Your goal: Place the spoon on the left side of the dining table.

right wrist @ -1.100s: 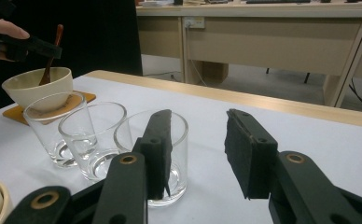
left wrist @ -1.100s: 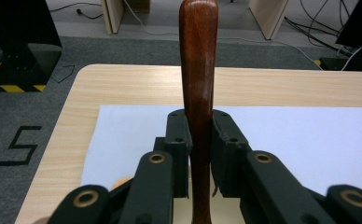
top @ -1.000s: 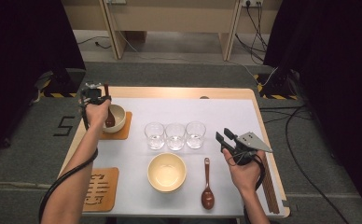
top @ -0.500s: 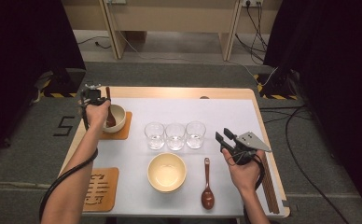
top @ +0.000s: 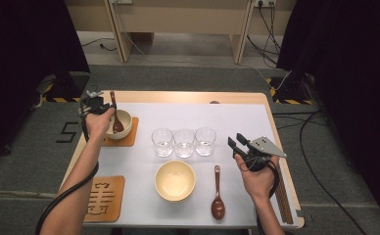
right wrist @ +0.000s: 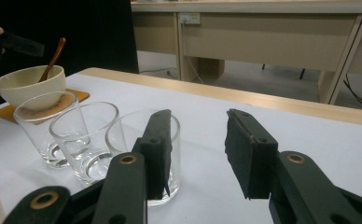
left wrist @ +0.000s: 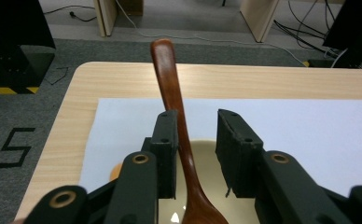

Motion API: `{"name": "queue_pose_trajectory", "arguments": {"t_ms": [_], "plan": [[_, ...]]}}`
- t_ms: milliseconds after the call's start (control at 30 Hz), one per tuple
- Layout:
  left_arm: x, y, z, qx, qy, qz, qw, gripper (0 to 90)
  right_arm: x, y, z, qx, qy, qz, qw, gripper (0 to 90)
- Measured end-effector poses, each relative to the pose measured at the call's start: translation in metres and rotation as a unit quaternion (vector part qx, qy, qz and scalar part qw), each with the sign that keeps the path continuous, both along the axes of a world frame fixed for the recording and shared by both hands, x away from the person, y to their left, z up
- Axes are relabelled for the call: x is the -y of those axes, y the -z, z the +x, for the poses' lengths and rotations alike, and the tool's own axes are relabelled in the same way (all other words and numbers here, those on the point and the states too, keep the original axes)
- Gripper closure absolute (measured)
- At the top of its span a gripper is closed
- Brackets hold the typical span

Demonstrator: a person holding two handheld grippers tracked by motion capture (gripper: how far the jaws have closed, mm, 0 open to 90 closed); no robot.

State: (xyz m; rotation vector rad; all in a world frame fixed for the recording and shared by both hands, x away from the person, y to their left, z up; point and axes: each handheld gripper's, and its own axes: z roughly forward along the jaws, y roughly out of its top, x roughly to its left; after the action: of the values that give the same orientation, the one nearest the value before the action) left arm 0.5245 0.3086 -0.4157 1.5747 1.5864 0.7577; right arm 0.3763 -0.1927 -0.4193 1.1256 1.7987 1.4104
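Note:
A cream bowl (top: 122, 119) sits on an orange coaster (top: 129, 136) at the table's left. A brown wooden spoon (top: 114, 115) stands in it. My left gripper (top: 100, 105) hovers over that bowl, and its jaws have just been opening. In the left gripper view the spoon's handle (left wrist: 170, 79) rises between the jaws of the left gripper (left wrist: 197, 116) and leans on one pad only, above the bowl (left wrist: 208, 168). My right gripper (top: 237, 142) hangs over the table's right side, open and empty (right wrist: 198, 116).
Three empty glasses (top: 183, 143) stand in a row mid-table, just left of my right gripper. A second cream bowl (top: 175, 180) and a second brown spoon (top: 217, 196) lie near the front edge. Another orange coaster (top: 104, 198) is at the front left.

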Motion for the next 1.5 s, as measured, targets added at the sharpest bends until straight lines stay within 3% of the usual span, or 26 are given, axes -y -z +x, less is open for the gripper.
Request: {"name": "queue_pose_trajectory", "arguments": {"t_ms": [167,400,733,933,1100,1333,1467,1500], "plan": [[0.002,-0.004,-0.008,0.008,0.013,-0.008,0.9999,64.6,0.002,0.001,0.002,-0.011,0.005,-0.007,0.9999,60.9],[0.004,-0.013,-0.024,0.027,0.03,0.0,0.9992,62.1,0.005,0.001,0.004,-0.027,0.01,-0.012,0.9995,60.9],[0.011,-0.027,-0.054,0.053,0.06,0.001,0.9968,57.9,0.012,-0.003,0.008,-0.083,0.027,-0.032,0.9957,60.4],[0.015,-0.026,-0.074,0.056,0.074,0.002,0.9956,56.3,0.017,-0.005,0.01,-0.114,0.034,-0.038,0.9922,59.7],[0.014,-0.018,-0.105,0.061,0.087,-0.001,0.9944,55.9,0.026,-0.006,0.013,-0.151,0.031,-0.048,0.9869,59.3],[0.015,-0.012,-0.127,0.07,0.093,-0.004,0.9932,54.8,0.033,-0.009,0.014,-0.176,0.037,-0.06,0.9819,60.6],[0.018,-0.01,-0.135,0.069,0.1,-0.005,0.9926,54.6,0.039,-0.011,0.014,-0.202,0.045,-0.067,0.9761,62.3],[0.019,-0.011,-0.136,0.068,0.104,-0.006,0.9923,54.4,0.044,-0.012,0.014,-0.223,0.049,-0.071,0.9711,60.8]]}}
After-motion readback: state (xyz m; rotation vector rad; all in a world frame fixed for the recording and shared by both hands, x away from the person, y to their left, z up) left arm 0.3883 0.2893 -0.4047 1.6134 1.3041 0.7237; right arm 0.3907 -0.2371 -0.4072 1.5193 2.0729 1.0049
